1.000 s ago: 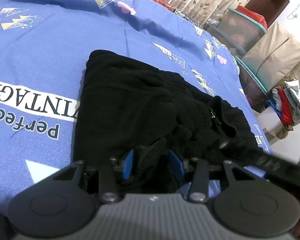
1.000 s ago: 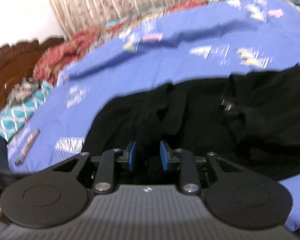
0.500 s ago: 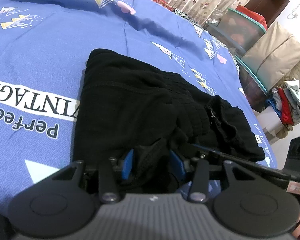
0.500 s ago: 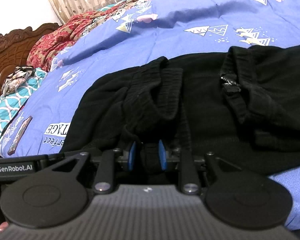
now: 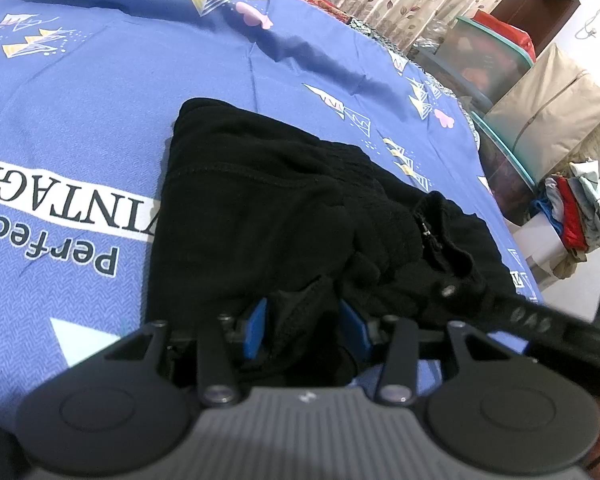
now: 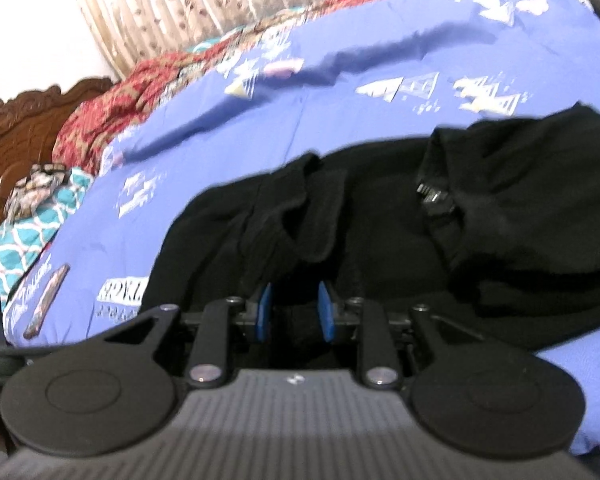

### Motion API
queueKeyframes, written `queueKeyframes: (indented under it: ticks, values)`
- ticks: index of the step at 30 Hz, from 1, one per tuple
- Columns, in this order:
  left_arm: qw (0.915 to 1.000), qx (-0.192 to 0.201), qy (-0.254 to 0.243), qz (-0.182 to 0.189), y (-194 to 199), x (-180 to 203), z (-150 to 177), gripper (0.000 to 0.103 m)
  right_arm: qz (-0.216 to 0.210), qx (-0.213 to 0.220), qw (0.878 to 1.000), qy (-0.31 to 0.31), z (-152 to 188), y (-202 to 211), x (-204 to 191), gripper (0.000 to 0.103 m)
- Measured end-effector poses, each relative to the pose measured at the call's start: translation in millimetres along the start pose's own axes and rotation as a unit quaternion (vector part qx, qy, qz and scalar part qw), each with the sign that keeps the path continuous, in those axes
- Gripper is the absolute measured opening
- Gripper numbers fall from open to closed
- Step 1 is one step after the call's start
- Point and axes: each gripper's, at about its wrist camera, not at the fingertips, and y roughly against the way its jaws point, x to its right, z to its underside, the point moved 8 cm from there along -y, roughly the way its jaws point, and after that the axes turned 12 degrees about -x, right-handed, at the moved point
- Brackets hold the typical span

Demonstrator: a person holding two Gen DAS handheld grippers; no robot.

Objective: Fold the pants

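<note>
Black pants (image 5: 284, 216) lie bunched on the blue bedsheet (image 5: 80, 92). Left gripper (image 5: 304, 326) clamps a fold at their near edge; right gripper (image 6: 294, 312) likewise pinches cloth.

Upside-down lettering showing on the blue printed cotton bedsheet (image 5: 100, 80)

A white band is reading "INTAGE", with "Perfect" running in black letters beside it; the right wrist view is blurring the same print beyond reading.
</note>
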Motion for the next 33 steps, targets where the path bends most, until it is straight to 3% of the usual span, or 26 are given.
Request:
queueKeyframes:
  ticks: [6,9,12,23,28,31,33]
  values:
    - [1.0,0.0,0.0,-0.001,0.0,0.5,0.3,0.042,-0.009,0.028,1.0,0.011,-5.1,10.7,-4.9,0.03]
    - [1.0,0.0,-0.001,-0.001,-0.1,0.3,0.2,0.042,-0.01,0.006,1.0,0.017,-0.6,0.1,-7.0,0.03]
    - [1.0,-0.001,-0.001,-0.001,-0.4,0.1,0.2,0.042,0.014,-0.044,0.999,0.009,9.0,-22.8,2.1,0.028]
    - [1.0,-0.006,-0.005,-0.002,1.0,0.7,-1.6,0.044,-0.002,-0.045,0.999,-0.009,7.1,-22.2,4.7,0.029]
    - [0.9994,0.0,-0.033,-0.012,13.6,12.7,-7.4,0.045,-0.029,-0.004,0.999,-0.033,-4.3,10.3,17.6,0.03]
    - [0.9975,0.024,-0.066,-0.011,31.6,27.8,-13.1,0.047,-0.035,0.051,0.997,-0.054,-16.7,42.4,38.2,0.032]
    - [0.997,0.033,-0.07,-0.002,39.9,34.1,-18.1,0.048,-0.023,0.091,0.992,-0.081,-24.2,65.7,63.2,0.041]
